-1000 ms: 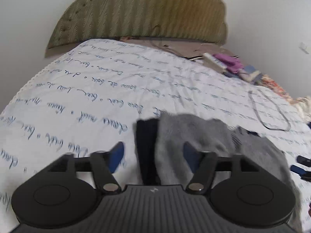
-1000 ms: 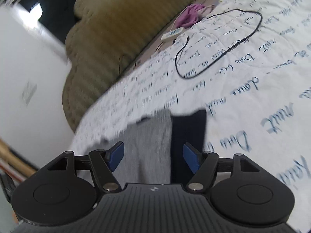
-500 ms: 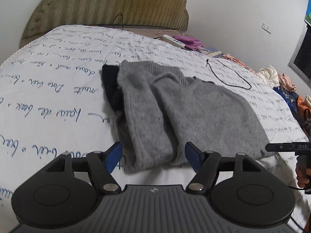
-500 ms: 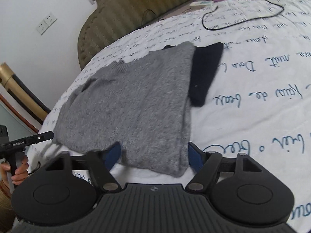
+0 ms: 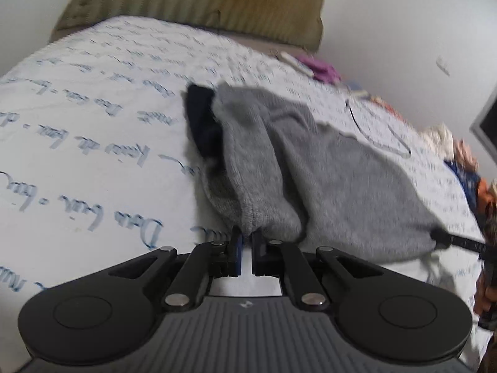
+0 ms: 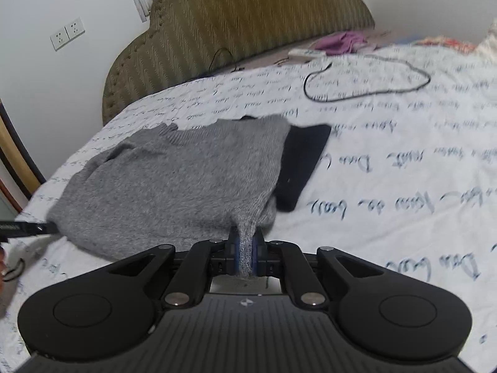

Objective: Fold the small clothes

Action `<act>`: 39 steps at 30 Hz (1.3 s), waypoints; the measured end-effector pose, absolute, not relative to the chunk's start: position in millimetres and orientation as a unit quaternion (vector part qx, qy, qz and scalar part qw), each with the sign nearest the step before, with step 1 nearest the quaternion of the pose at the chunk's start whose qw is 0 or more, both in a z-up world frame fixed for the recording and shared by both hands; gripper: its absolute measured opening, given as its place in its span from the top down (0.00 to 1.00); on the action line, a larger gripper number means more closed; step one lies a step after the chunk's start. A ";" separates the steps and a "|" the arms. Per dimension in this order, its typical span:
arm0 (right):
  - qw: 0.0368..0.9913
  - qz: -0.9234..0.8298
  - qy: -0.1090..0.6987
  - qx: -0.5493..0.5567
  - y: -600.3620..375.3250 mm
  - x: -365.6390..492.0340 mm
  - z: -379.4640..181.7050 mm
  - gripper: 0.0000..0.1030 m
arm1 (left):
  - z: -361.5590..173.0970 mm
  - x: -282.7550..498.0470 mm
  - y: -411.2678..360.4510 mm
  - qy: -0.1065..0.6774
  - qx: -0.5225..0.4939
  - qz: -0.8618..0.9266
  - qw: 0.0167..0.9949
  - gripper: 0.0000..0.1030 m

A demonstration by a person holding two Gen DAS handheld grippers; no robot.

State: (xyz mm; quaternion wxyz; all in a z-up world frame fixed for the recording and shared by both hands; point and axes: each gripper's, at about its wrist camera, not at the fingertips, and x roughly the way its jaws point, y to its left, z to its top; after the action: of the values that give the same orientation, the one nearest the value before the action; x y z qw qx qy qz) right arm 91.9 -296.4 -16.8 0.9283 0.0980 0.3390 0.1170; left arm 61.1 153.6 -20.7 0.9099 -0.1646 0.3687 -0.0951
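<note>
A: Two grips on one garment; the grey knit sweater [image 5: 326, 168] lies mid-frame in the left wrist view, spread on the printed bedsheet [image 5: 93, 118]; the left gripper [image 5: 247, 242] at lower centre has its jaws clamped on the near hem corner; only a thin pinch of knit sits at the tips.

B: Right side? The right gripper [image 6: 245, 245] at lower centre of its own view is clenched on the other near corner; there a thick tuck of grey knit fills the gap between the pads.

A: Handling, judged: soft, limp, light but bulky; it should sag between the two holds and drag on the sheet; the fuzzy knit looks grippy rather than slippery; nothing fragile.

B: The left pinch looks marginal; a deeper bite on the ribbed hem would likely hold better; the hem corners seem the right places, since the doubled edge is firmer than the body.

A: One snag risk; the black garment [image 6: 301, 168] sits half under the sweater's far side edge, touching it; it may ride along. The black cable [image 6: 366, 84] in the upper right is well apart.
</note>
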 end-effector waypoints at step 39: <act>0.919 0.138 0.368 -0.029 -168.3 272.4 -39.3 0.54 | -22.1 247.3 99.6 0.390 -0.027 -0.011 0.920 0.92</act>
State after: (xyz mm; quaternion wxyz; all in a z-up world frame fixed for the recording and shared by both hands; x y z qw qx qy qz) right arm 272.4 -168.3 -39.3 0.9189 -0.0290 0.3685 0.1381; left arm 247.3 99.6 -22.1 0.9203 -0.0271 0.3901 -0.0113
